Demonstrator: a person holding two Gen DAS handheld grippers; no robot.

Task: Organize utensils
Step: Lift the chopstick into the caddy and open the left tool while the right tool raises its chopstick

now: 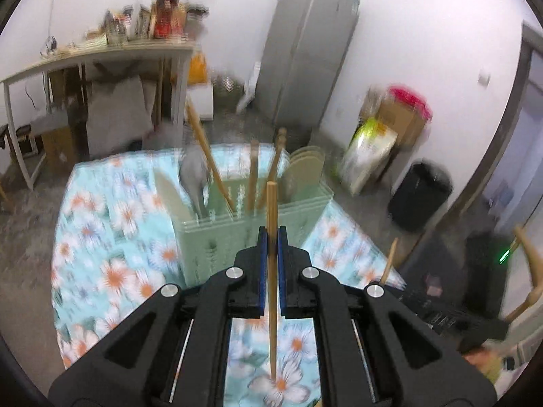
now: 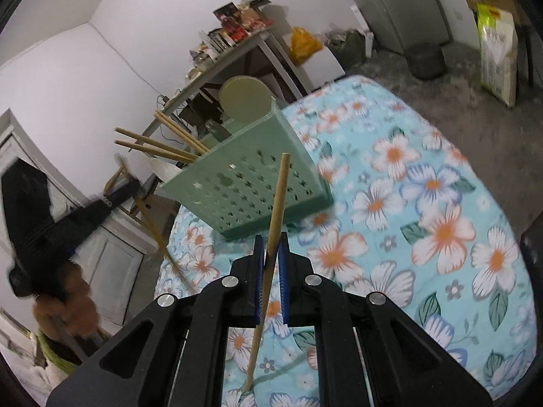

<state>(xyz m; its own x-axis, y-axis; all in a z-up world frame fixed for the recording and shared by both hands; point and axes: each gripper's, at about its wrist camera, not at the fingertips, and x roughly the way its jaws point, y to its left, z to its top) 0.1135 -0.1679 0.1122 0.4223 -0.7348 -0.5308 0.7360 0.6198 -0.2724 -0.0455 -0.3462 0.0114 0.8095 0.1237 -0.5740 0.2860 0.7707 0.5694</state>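
My left gripper (image 1: pixel 271 237) is shut on a wooden chopstick (image 1: pixel 271 210) held upright, just in front of the green perforated utensil basket (image 1: pixel 220 240). The basket holds several chopsticks (image 1: pixel 253 176), a metal spoon (image 1: pixel 195 176) and beige plates (image 1: pixel 305 166). My right gripper (image 2: pixel 271 244) is shut on another wooden chopstick (image 2: pixel 276 200), a little in front of the same basket (image 2: pixel 244 186), which shows tilted in this view with chopsticks (image 2: pixel 159 146) sticking out. The left gripper's body (image 2: pixel 51 224) shows at the left of the right wrist view.
The basket stands on a table with a blue floral cloth (image 2: pixel 424 210). Behind are a cluttered shelf table (image 1: pixel 101 54), a grey fridge (image 1: pixel 305 54), a black bin (image 1: pixel 420 196) and boxes (image 1: pixel 397 118). A wooden chair (image 1: pixel 529 271) stands at the right.
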